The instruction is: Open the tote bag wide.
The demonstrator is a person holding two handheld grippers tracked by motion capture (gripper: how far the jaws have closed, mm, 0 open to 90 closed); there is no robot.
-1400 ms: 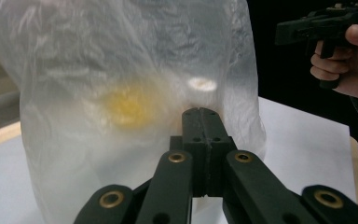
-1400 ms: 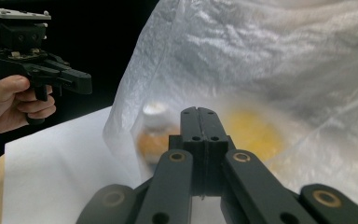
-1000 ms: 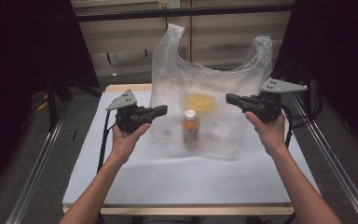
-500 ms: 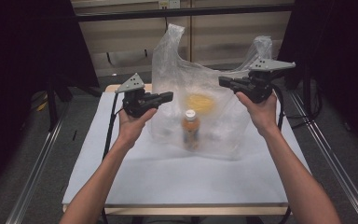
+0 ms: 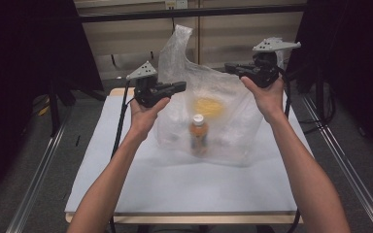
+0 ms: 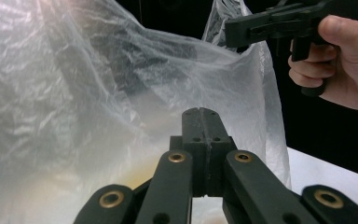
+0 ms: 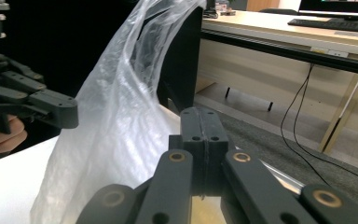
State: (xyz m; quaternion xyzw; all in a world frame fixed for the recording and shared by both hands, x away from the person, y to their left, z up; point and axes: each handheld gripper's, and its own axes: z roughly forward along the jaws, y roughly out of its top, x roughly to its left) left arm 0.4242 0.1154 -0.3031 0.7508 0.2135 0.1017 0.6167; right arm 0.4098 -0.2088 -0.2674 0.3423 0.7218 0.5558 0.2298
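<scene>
L gripper (image 5: 180, 87) & R gripper (image 5: 230, 67): jaws pressed together, either side of plastic bag (image 5: 213, 116); table (image 5: 141, 179) front bare.

Nothing legible anywhere right now. The bottle (image 5: 198, 135) inside the plastic bag (image 5: 209, 116), below and between the two grippers, carries an orange label, but the film blurs it and no word, brand or number can be read.

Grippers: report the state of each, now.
Left gripper: jaws shut; any hold on the plastic bag cannot be told.
Right gripper: jaws shut; likewise unclear.
</scene>
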